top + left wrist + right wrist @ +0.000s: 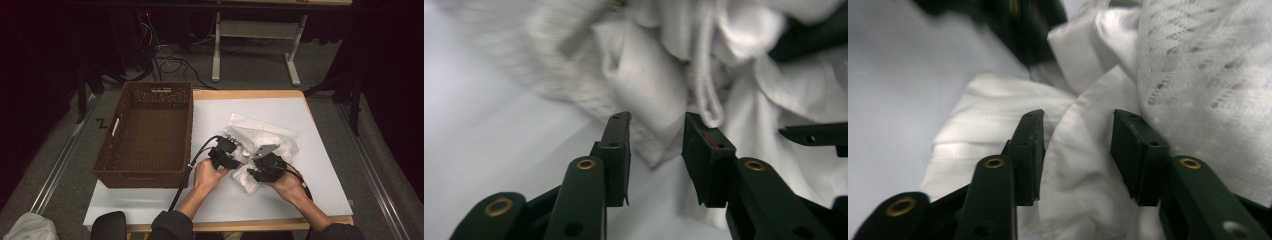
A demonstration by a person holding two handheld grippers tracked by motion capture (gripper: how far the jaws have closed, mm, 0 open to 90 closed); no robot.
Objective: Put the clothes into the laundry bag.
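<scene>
White-topped table point(320, 165), brown wicker basket point(145, 135) at left, crumpled white cloth point(260, 137) mid-table

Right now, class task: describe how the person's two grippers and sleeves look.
Both the left gripper and right gripper are black, each with two flat jaws and brass-ringed rivets. A black cable trails from the left one; a grey three-cornered plate tops the right. The sleeves are dark.

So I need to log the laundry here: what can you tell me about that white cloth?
The white cloth is a crumpled heap on the white tabletop, right of the brown wicker basket. It looks like soft fabric, part plain, part open knit with small holes. Both grippers, left and right, have open jaws around its folds.
</scene>
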